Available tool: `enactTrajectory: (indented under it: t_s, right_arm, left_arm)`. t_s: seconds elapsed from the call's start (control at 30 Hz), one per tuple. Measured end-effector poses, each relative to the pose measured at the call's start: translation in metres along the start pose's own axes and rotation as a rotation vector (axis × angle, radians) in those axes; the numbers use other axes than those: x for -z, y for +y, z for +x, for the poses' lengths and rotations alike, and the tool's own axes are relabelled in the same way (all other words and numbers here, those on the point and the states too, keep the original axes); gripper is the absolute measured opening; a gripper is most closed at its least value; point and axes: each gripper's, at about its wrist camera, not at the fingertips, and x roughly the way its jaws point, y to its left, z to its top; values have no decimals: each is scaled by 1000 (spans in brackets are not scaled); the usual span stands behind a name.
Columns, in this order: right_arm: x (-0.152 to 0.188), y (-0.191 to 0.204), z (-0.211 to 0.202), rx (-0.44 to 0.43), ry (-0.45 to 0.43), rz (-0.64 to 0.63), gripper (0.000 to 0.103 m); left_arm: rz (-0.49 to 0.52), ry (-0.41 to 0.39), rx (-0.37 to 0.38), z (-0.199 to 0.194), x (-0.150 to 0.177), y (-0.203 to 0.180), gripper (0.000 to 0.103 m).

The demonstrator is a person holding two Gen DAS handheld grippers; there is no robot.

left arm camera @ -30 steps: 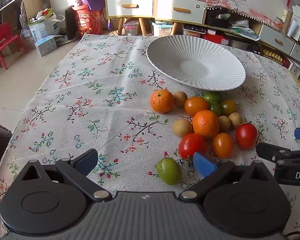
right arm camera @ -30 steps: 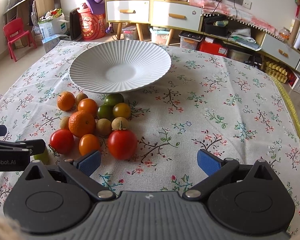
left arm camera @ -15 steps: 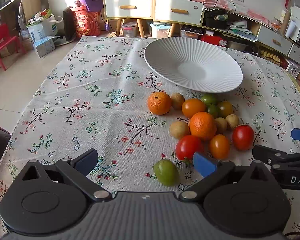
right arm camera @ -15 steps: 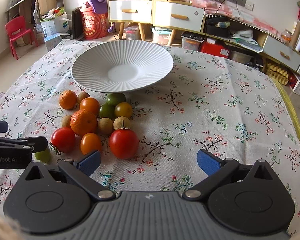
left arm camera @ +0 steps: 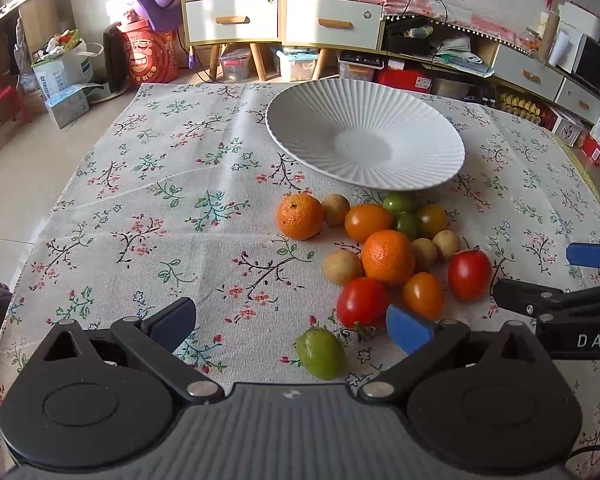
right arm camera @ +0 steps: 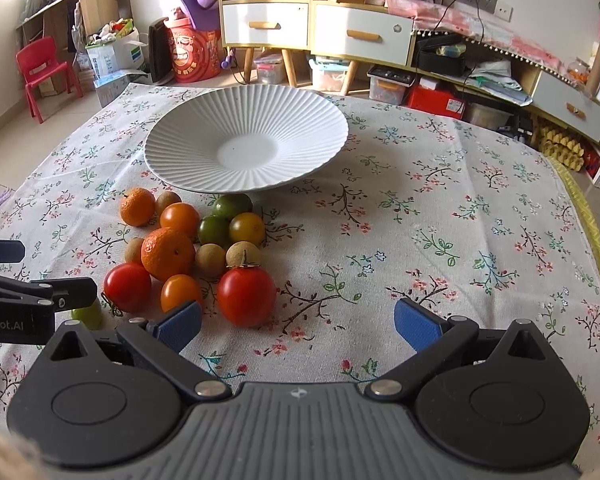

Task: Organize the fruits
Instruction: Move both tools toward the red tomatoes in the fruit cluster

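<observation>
I've got both claws low over the table w/ the floral-print cloth. Left gripper has its blue-padded jaws wide apart, nothing between them but cloth; the small green oval fruit lies just inside its right finger, not touching as far as I can tell. Right gripper is likewise spread wide, holding nothing, w/ the big red tomato just past its left finger at approx 11 o'clock.

The ribbed white ceramic plate sits at 12 o'clock from the right cam, toward 1 o'clock from the left cam, w/ no fruit in it. The fruit cluster lies on the cloth just in front of the plate's near rim: a dimpled orange mandarin on the cluster's left edge, a second larger mandarin mid-cluster, a smooth orange tomato between them, a second red tomato, a small orange oval tomato, two green round fruits nearest the plate, a yellowish one beside them, and several small tan-brown round fruits tucked among the rest. The fruits are mostly touching each other.

From the left cam the right gripper's finger shows at 3 o'clock, beside the cluster.
</observation>
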Motion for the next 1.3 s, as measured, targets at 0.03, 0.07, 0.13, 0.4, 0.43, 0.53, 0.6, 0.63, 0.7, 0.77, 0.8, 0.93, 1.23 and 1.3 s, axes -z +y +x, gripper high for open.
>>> enactTrajectory:
  t_s: [0.03, 0.07, 0.13, 0.4, 0.43, 0.53, 0.6, 0.63, 0.7, 0.77, 0.8, 0.93, 1.23, 1.3]
  right_arm:
    - [0, 0, -1, -1, -1, 1, 103]
    - [0, 0, -1, -2, -3, 1, 103]
    - [-1, 0, -2, -4, -4, -1, 103]
    - [-2, 1, -3, -6, -7, -9, 103]
    - [-2, 0, -3, -5, -7, -7, 103]
    - [-1, 1, -3, -6, -5, -10, 103]
    - [-1, 1, -3, -6, -7, -12, 103]
    - [-1, 1, -4, -6, -8, -12, 103]
    - [-1, 1, -5, -7, -12, -9, 103]
    - [-1, 0, -5, -6, -15, -6, 103]
    - [-1, 0, -5, -7, -16, -6, 103]
    - [0, 1, -3, -7, -14, -13, 103]
    - [17, 1, 24, -24, 29, -59, 103]
    - [19, 1, 29, -27, 37, -60, 103]
  left_arm:
    - [2, -3, 4, -1, 0, -1, 100]
    - [4, -3, 6, -1, -1, -1, 100]
    - [4, -4, 12, 0, -1, -1, 100]
    - [4, -18, 23, -1, 0, -1, 100]
    - [5, -25, 25, -2, 0, -1, 100]
    - [9, -39, 31, -5, 1, -1, 100]
    - [17, -48, 33, -6, 0, -2, 100]
    - [22, -52, 35, -6, 0, -3, 100]
    - [30, -55, 43, -6, 0, -4, 100]
    - [35, -56, 54, -5, 1, -5, 100]
    - [37, -56, 58, -5, 1, -5, 100]
    - [84, -72, 83, 1, 4, -7, 100]
    - [165, -82, 141, 19, 13, -12, 81]
    - [167, -76, 160, 24, 15, -13, 75]
